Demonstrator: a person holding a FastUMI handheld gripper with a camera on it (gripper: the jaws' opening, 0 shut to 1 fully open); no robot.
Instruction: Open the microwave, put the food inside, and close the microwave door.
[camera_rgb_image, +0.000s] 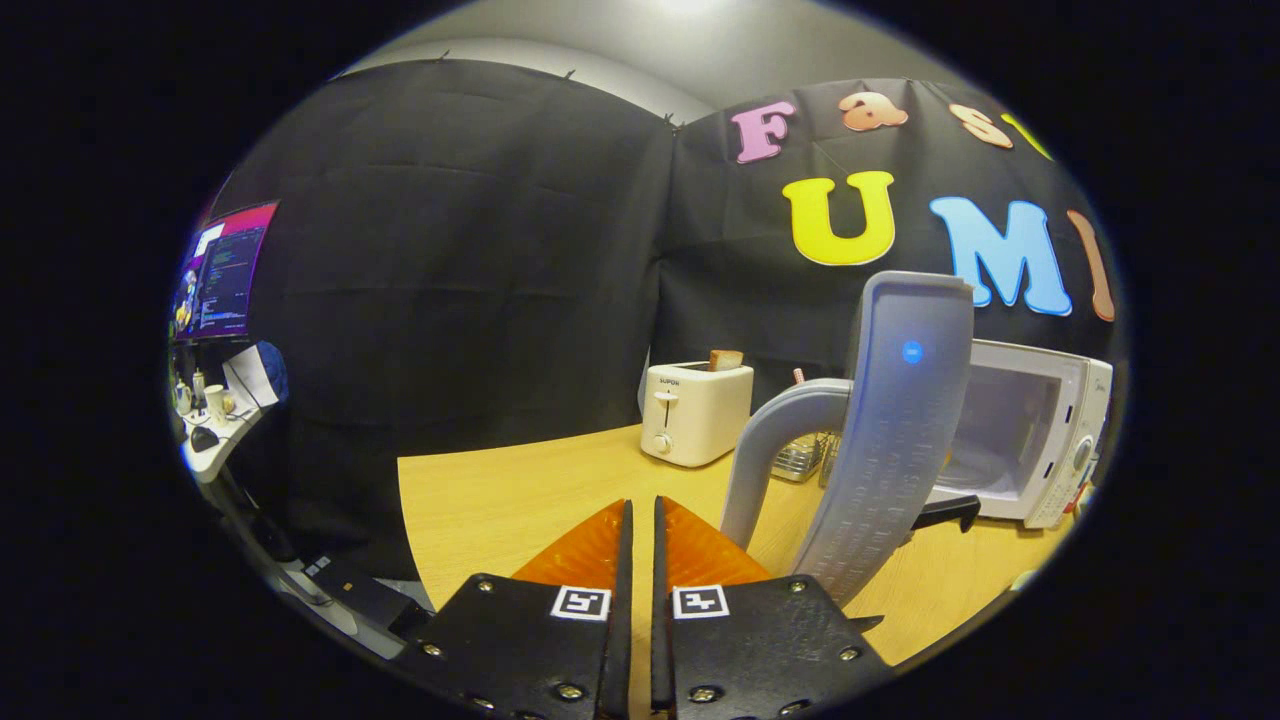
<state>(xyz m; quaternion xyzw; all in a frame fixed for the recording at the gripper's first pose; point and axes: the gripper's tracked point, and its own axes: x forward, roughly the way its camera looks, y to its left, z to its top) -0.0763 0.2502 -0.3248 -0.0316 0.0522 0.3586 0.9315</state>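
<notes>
The gripper (640, 520) hangs low over the wooden bench (500, 500) with its fingers drawn together, a thin slit between them and nothing held. The microwave (1030, 440) stands beyond and to the right of the fingers, its door (900, 440) swung wide open toward the camera — the curved grey handle (770, 440) juts from the door's edge, just ahead of the right finger. The cavity looks empty from here. A white toaster (695, 412) with a slice of bread (725, 360) in its slot sits farther back; a wire rack (800, 455) shows behind the handle. Which item is the food cannot be told for sure. The door is probably light and stiff, swinging freely on its hinge — a push on the outer face or handle should close it.
</notes>
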